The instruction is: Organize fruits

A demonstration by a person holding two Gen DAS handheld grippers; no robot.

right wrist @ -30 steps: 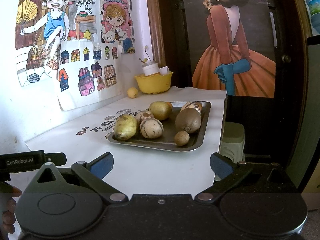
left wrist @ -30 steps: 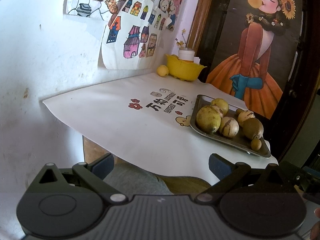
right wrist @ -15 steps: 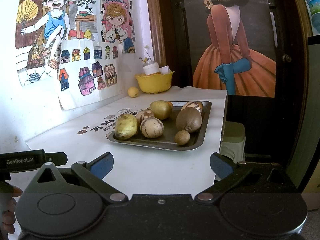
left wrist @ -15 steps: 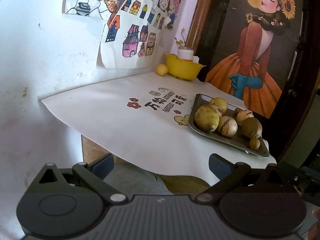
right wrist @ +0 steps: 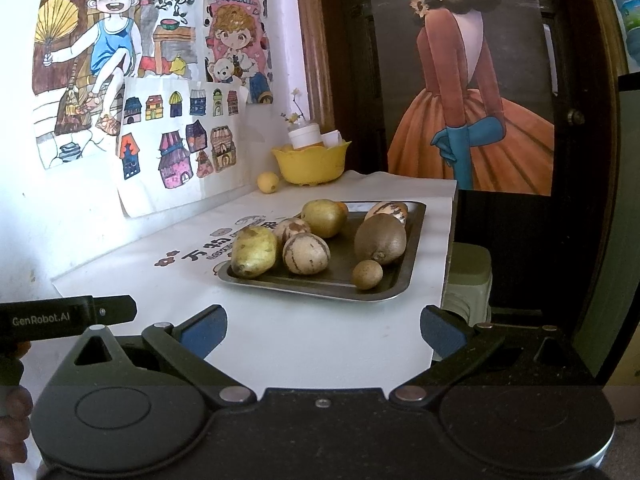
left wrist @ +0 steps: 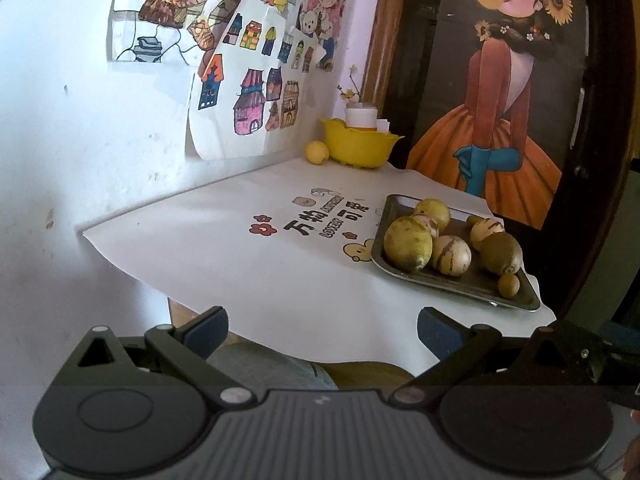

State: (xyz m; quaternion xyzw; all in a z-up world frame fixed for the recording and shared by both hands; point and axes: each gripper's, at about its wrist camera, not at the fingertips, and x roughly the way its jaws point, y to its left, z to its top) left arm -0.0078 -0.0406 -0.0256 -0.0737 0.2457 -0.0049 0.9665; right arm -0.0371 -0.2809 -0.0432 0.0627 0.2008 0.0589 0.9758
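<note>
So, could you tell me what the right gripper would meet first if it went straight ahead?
Probably the metal tray, near its front rim by the small round fruit; the right gripper is open, though depth is unclear.

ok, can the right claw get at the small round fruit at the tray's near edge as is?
Probably yes. The right claw is open and empty, short of the tray, and the small round fruit sits by the near rim with bare tablecloth between. The big brown fruit crowds it behind.
</note>
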